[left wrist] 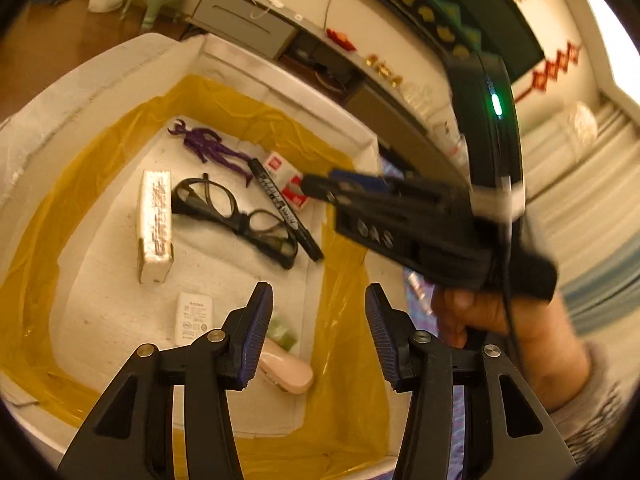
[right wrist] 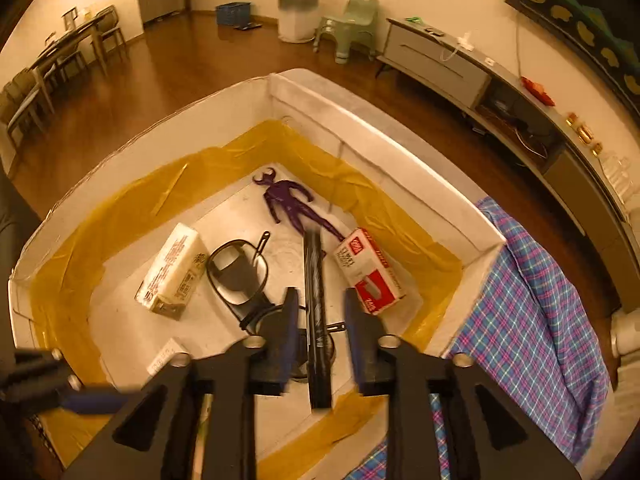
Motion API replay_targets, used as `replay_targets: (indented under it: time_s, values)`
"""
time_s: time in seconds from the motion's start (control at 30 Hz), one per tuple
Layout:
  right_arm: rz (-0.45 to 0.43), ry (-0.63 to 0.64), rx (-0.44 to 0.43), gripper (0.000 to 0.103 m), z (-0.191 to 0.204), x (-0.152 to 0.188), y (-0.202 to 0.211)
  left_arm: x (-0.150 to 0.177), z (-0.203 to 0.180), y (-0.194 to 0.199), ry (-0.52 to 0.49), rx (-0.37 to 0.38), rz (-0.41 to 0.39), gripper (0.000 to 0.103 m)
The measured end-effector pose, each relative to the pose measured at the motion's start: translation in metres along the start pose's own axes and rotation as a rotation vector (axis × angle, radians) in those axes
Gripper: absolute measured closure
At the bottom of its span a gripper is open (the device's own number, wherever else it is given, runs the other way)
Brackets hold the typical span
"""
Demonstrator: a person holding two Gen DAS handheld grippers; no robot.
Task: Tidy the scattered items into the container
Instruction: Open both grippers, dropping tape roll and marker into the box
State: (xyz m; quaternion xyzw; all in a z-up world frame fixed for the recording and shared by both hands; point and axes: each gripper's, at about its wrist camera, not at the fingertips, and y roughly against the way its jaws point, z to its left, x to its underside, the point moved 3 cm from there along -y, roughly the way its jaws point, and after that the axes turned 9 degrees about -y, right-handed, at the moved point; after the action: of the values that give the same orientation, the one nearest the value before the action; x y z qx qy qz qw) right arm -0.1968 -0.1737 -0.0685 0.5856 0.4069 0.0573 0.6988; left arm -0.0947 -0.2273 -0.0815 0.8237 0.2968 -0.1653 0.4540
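A white foam container lined with yellow tape holds a white carton, black glasses, a black marker, a red-and-white staple box, a purple figure, a white charger and a pink case. My left gripper hangs open over the container's near corner, above the pink case, with nothing between its pads. My right gripper is open above the marker, which lies across the glasses with a gap to each pad.
A blue plaid cloth covers the surface to the right of the container. A hand holds the right gripper over the container's right side. A low cabinet and wooden floor lie beyond.
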Motion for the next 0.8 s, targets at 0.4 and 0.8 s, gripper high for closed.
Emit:
replay_targets:
  time_s: [0.4, 0.8]
  values:
    - [-0.023, -0.006, -0.028, 0.066, 0.001, 0.013, 0.024, 0.0, -0.014, 0.006, -0.096, -0.139, -0.025, 0.052]
    - [-0.085, -0.086, -0.14, 0.063, -0.007, 0.028, 0.076, -0.006, -0.036, 0.029, -0.237, -0.297, -0.137, 0.052]
